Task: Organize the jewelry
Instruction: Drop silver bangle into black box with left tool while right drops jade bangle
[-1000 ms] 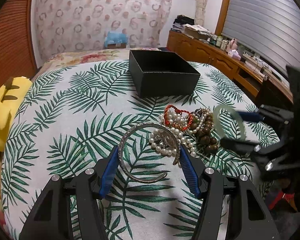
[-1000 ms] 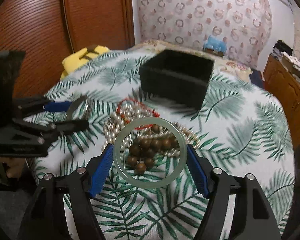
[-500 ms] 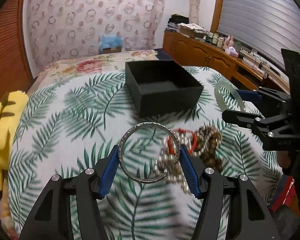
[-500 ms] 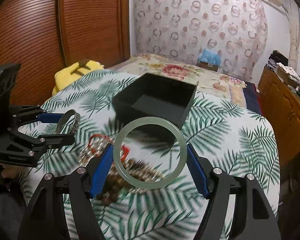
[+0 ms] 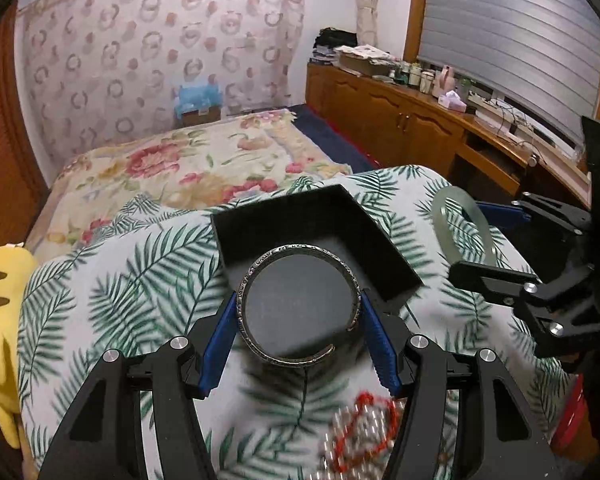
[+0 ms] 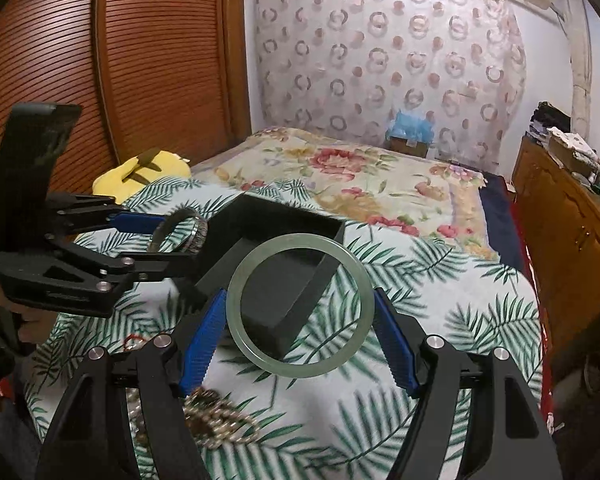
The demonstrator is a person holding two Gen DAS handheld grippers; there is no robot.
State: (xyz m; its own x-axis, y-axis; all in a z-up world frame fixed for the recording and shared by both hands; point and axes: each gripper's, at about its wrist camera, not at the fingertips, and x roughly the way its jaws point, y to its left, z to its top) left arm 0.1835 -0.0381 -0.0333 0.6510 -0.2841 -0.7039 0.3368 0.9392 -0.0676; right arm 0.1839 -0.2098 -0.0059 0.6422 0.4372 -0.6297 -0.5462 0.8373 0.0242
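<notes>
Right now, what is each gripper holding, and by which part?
Left gripper clamps the silver bangle across its outer rim; right gripper clamps the green bangle the same way.

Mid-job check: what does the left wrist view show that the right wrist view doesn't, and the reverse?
Only the left wrist view shows the window blind and the red cord bracelet among the pearls. Only the right wrist view shows the slatted wooden door and the brown bead strand. Both share the black box, the silver bangle in the left claw and the jade bangle in the right claw.
</notes>
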